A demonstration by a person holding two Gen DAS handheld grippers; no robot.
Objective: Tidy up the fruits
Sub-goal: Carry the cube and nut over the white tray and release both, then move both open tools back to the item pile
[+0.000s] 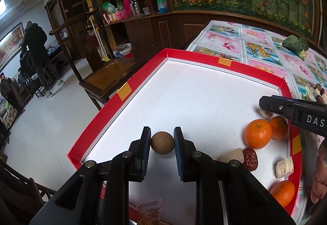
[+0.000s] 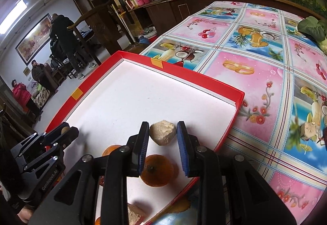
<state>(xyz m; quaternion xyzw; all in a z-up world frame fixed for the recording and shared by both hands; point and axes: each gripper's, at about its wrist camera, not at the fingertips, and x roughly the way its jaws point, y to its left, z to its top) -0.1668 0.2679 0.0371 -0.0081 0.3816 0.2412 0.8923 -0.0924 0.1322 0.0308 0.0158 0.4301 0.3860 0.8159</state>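
Observation:
A red-rimmed tray (image 1: 122, 93) with a white floor lies on the table. My left gripper (image 1: 162, 136) is shut on a brown round fruit (image 1: 162, 142), held low over the tray's near left part. My right gripper (image 2: 162, 131) brackets a beige lumpy chunk (image 2: 162, 132); its left pad touches, a small gap shows on the right. Two oranges (image 1: 258, 133) sit at the tray's right side, with a red date (image 1: 250, 158), pale chunks (image 1: 284, 166) and another orange (image 1: 283, 193). In the right wrist view an orange (image 2: 156, 169) lies under the fingers.
The table (image 2: 265, 73) has a pink and blue fruit-print cloth. A green vegetable (image 1: 296, 44) lies at its far side and a beige cube (image 2: 309, 130) to the right. A wooden chair (image 1: 108, 77) stands left of the tray. People stand in the far room.

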